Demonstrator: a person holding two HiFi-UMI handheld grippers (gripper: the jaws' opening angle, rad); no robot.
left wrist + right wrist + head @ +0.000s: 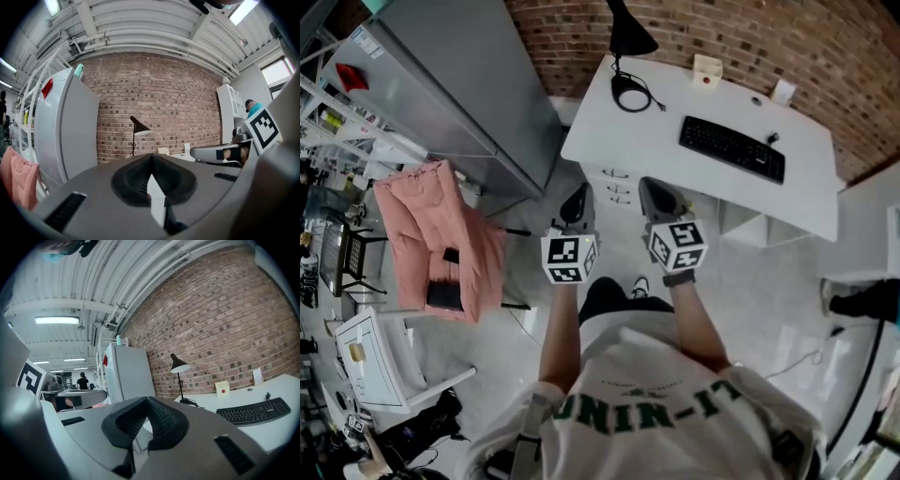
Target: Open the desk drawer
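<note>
Facing white desk (637, 141) at upper centre, head view: desk drawer (617, 174) fronts under its near edge, partly covered by left gripper (579, 197) and right gripper (652, 190) | left gripper view: jaws pressed together, empty; drawers hidden behind them; lamp (139, 129) above | right gripper view: jaws together, empty; keyboard (255, 411) lower right; drawers unseen

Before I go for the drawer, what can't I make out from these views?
Head view: the drawer fronts are seen steeply from above and small; handle shape unclear.
Left gripper view: the left gripper itself hides the drawer fronts entirely.
Right gripper view: the right gripper covers them too; only the desk top and keyboard show.
</note>
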